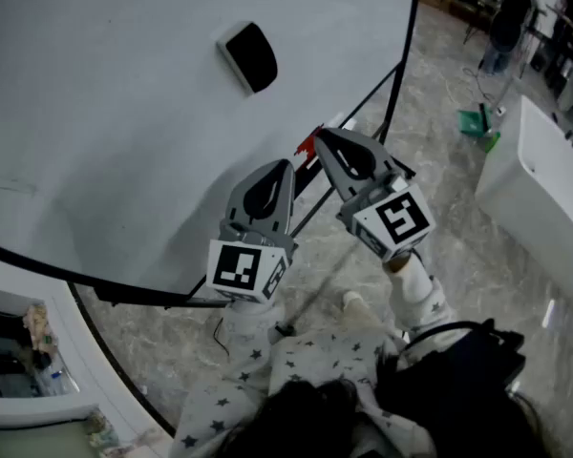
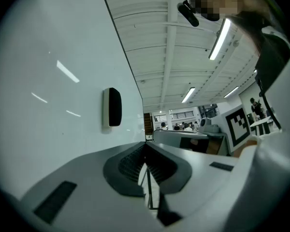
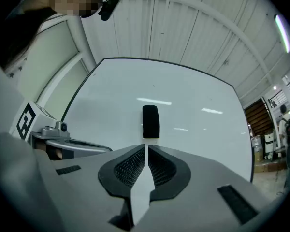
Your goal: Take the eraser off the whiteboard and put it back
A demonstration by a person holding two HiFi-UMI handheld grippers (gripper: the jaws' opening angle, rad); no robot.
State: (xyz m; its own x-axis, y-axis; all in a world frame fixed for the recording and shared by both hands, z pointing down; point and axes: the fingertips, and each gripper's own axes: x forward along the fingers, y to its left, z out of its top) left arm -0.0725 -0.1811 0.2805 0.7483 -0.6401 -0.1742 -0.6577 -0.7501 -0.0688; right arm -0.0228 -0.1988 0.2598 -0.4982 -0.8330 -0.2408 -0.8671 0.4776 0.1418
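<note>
Right gripper view shows the black eraser stuck on the whiteboard ahead of the right hand-held gripper, jaws together and empty, the left hand-held gripper seemingly likewise: the pickup is not yet begun, so next the jaws must part and straddle it.

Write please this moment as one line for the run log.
eraser: on whiteboard, untouched | left claw: shut, empty | right claw: shut, empty | both claws: apart from eraser

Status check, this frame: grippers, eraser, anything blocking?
Left gripper shut, empty. Right gripper shut, empty. Eraser on whiteboard, untouched. Path to it clear.
</note>
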